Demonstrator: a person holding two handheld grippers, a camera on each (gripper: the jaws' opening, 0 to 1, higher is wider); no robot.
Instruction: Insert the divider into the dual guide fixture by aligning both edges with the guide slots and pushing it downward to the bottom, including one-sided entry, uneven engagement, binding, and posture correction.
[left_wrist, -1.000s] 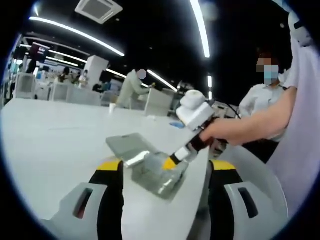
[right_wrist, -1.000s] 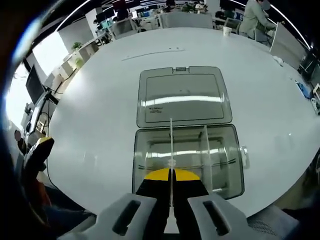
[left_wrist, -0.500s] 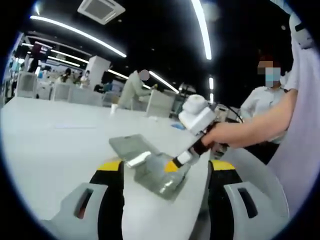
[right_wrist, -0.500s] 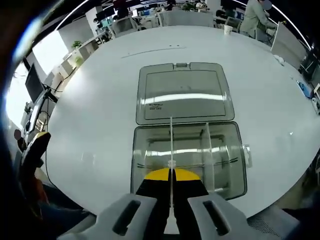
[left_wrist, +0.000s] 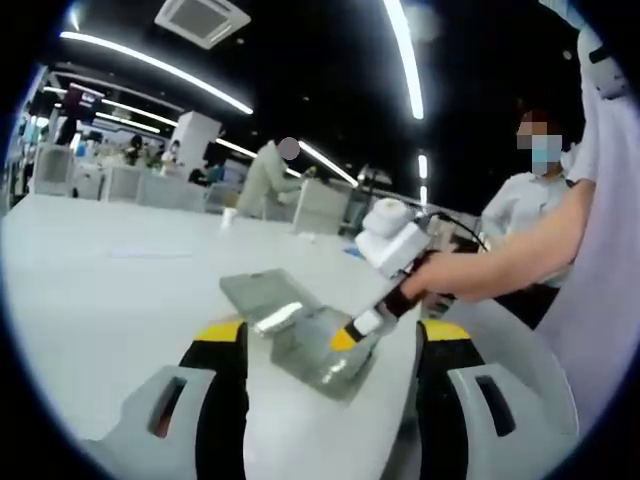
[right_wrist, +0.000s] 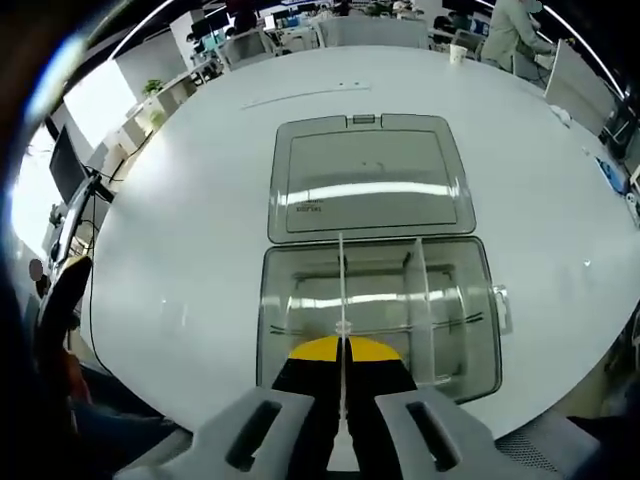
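A clear plastic box (right_wrist: 300, 300) stands on the white table (right_wrist: 170, 200) with its hinged lid (right_wrist: 365, 180) lying open behind it. My right gripper (right_wrist: 342, 352) is shut on a thin clear divider (right_wrist: 342, 285). The divider is seen edge-on, upright, over the box's left-middle part, and I cannot tell whether its edges sit in the slots. A second divider (right_wrist: 420, 310) stands in the box to the right. In the left gripper view, a hand holds the right gripper (left_wrist: 350, 332) at the box (left_wrist: 315, 362). My left gripper (left_wrist: 330, 338) is open, well short of the box.
A masked person (left_wrist: 535, 205) stands at the right, near the arm holding the right gripper. Another person (left_wrist: 265, 175) and chairs are beyond the table's far side. The table edge (right_wrist: 560, 395) runs close behind the box. The left gripper's yellow tip (right_wrist: 60, 285) shows at the left.
The right gripper has come down a little with the divider, and the box looks larger and closer in its view. The left gripper has stayed put and open.
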